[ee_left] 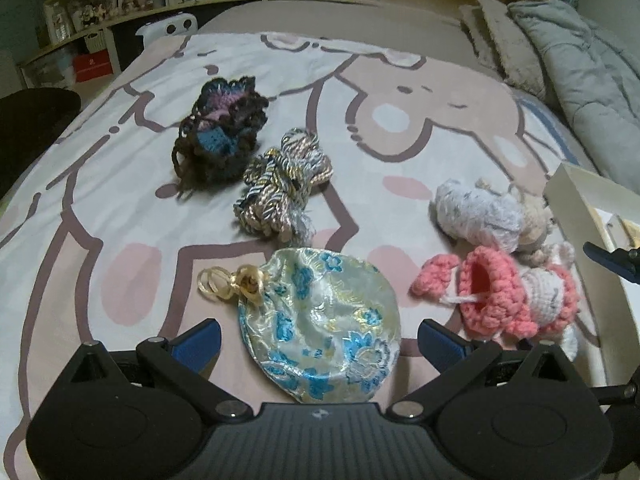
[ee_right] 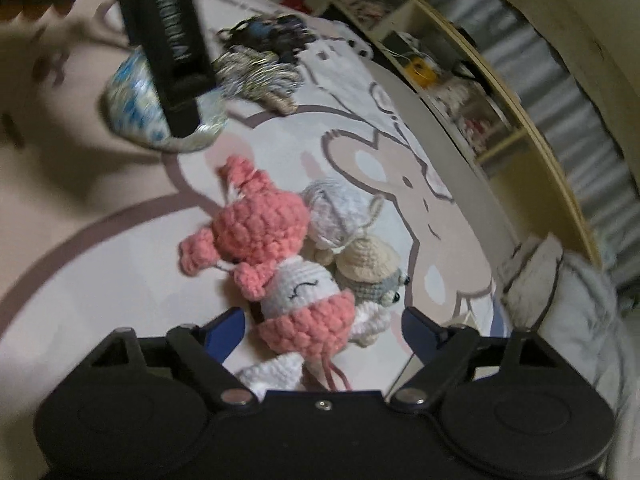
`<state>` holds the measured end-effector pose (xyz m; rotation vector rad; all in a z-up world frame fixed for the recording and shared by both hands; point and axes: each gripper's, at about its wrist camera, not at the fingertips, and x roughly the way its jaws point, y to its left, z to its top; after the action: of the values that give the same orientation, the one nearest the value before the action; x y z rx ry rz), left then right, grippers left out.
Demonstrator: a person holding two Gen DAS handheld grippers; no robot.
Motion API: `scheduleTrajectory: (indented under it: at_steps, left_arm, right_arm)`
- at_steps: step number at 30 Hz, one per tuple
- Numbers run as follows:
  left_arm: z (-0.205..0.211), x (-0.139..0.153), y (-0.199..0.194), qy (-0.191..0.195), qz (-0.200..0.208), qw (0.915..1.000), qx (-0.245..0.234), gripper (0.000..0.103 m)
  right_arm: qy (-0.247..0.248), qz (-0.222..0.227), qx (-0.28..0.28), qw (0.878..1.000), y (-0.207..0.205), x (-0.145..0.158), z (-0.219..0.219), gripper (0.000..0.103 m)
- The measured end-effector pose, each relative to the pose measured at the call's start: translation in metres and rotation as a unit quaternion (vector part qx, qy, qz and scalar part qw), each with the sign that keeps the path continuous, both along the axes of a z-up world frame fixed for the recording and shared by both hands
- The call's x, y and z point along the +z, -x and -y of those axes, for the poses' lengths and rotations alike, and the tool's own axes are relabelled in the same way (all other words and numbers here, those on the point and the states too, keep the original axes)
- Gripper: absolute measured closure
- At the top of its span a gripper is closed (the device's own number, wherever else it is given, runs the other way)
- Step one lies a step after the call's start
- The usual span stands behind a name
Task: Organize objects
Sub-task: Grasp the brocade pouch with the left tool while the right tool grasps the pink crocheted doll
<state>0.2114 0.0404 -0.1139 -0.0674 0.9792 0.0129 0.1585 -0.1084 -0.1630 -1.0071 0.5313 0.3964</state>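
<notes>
Sorting barely begun: five trinkets lie loose on the cartoon bedsheet (ee_left: 100, 184). Left gripper (ee_left: 319, 338) gapes around the brocade pouch (ee_left: 320, 320); right gripper (ee_right: 323, 330) straddles the pink crochet doll (ee_right: 280, 280), unclamped. White box (ee_left: 580, 200) waits.

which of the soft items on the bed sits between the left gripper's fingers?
The round satin pouch with blue flowers and a gold cord. It lies between the open left gripper fingers; the dark crocheted pouch and twisted cord bundle lie farther off.

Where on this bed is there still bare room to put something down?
The bedspread is free left of the dark crochet pouch and beyond it toward the shelves. It is crowded near the pink crochet doll, silk pouch and cord bundle.
</notes>
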Motion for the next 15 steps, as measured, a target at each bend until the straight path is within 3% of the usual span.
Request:
scheduleTrajectory:
  at_steps: [4,7,8,11,15]
  left_arm:
    - [0.000,-0.008,-0.004,-0.011,-0.014,0.9998,0.007,0.000]
    - [0.000,-0.011,-0.007,-0.011,-0.014,0.9998,0.008,0.000]
    - [0.000,-0.012,-0.009,-0.011,-0.014,0.9998,0.009,0.000]
    - [0.003,-0.016,-0.012,-0.020,-0.011,0.9997,0.007,0.000]
    - [0.009,-0.020,-0.011,-0.045,-0.007,0.9989,-0.010,0.000]
  right_arm:
    - [0.017,0.025,0.015,0.999,0.000,-0.010,-0.006,0.023]
    - [0.010,0.019,0.006,1.000,-0.004,-0.010,-0.008,0.025]
    - [0.006,0.013,0.002,1.000,-0.005,-0.009,-0.007,0.027]
    - [-0.025,-0.022,-0.016,0.999,-0.009,-0.004,-0.007,0.047]
    - [-0.056,-0.039,-0.052,0.996,-0.014,0.003,-0.005,0.052]
